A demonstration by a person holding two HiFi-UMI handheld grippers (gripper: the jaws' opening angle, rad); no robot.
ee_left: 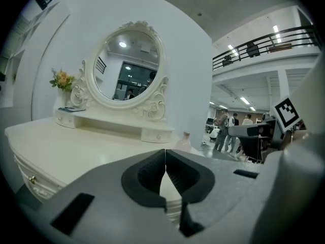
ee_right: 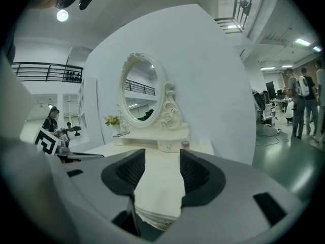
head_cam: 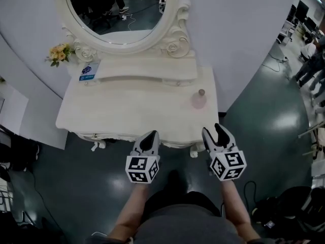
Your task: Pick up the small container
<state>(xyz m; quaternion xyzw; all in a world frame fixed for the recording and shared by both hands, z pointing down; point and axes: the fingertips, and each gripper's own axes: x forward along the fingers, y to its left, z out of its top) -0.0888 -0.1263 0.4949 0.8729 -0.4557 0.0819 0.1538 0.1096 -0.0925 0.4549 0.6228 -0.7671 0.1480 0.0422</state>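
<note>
Small container [head_cam: 198,99] stands upright at the bench's [head_cam: 122,113] right side, at eleven o'clock from the nearer right hand-held gripper [head_cam: 216,131], whose jaws gape empty; the left hand-held gripper [head_cam: 151,135] is closed on nothing.

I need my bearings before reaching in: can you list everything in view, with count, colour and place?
dressing table: one, cream, straight ahead
mirror: one, oval, cream carved frame, at the table's back
small container: one, pale pink, standing alone on the right part of the table
flowers: one bunch, yellow, left of the mirror
card: one, blue and white, just below the flowers
people: a few, dark clothes, far right, away from the table
left tongs: one, grey, shut and empty, at the table's front edge
right tongs: one, grey, open and empty, at the front edge, on the container's side
</note>
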